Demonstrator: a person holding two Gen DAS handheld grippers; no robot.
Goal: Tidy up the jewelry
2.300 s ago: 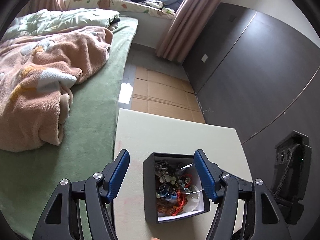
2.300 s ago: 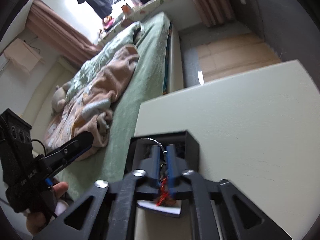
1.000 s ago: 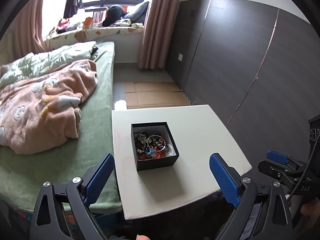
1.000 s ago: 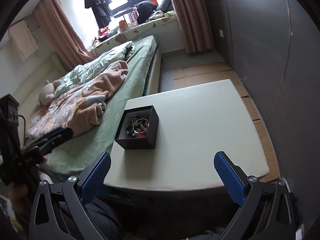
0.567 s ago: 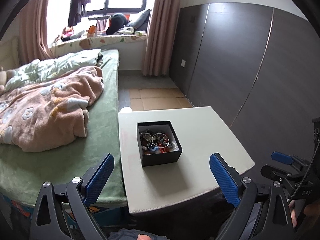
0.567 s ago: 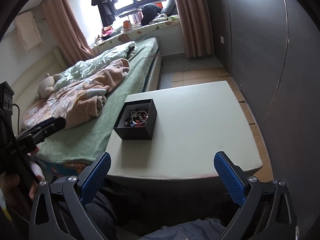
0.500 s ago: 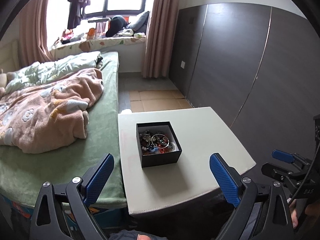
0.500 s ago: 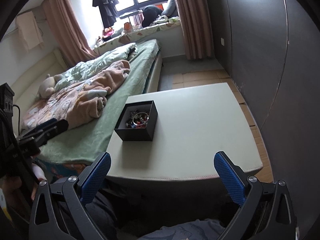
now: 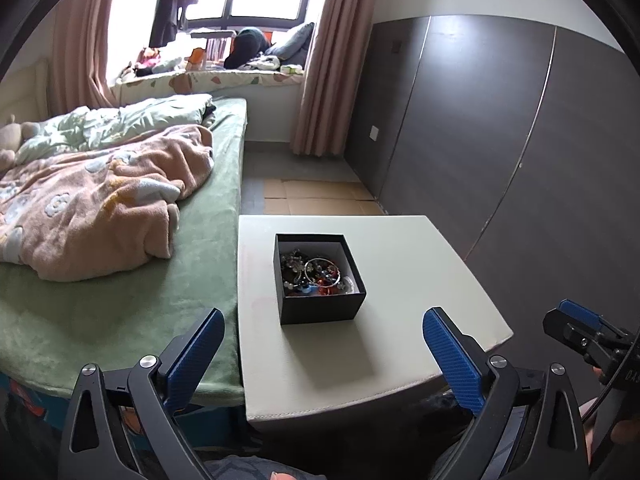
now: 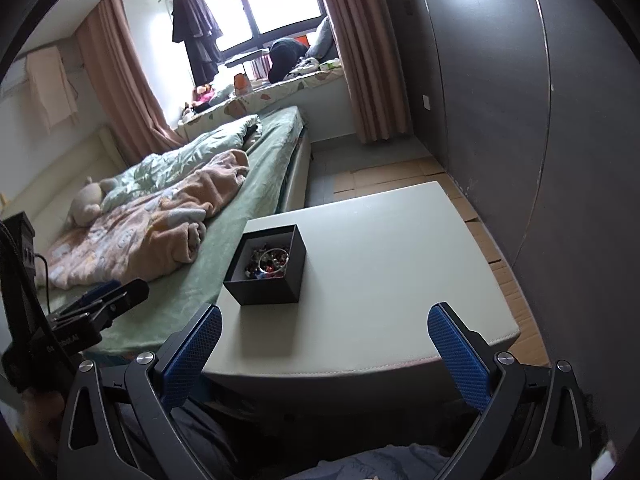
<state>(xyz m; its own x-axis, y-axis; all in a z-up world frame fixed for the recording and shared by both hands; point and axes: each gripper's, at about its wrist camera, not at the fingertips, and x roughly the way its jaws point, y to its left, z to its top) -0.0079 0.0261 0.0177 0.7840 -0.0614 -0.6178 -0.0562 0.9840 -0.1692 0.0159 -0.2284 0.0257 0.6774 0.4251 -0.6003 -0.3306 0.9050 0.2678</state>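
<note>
A small black box (image 9: 320, 280) (image 10: 267, 270) stands on the left part of a cream table (image 9: 408, 288) (image 10: 392, 280). Inside it lies a heap of jewelry (image 9: 316, 274) (image 10: 269, 262): beads, a silver bangle, some red pieces. My left gripper (image 9: 324, 354) hangs open, back from the table's near edge, nothing between its blue pads. My right gripper (image 10: 324, 350) is open too, also short of the near edge and empty. The left wrist view catches the right gripper's tip (image 9: 576, 328) at the far right.
A bed (image 9: 120, 288) with a green sheet and a peach blanket (image 9: 100, 208) butts against the table's left side. Dark wall panels (image 9: 500, 140) run along the right. Cardboard sheets (image 9: 320, 200) lie on the floor beyond the table. A person's lap shows below both grippers.
Both grippers have pulled back from the box to the table's near edge. The right gripper, earlier shut inside the box, now stands open. In the last half second hardly anything moved.
</note>
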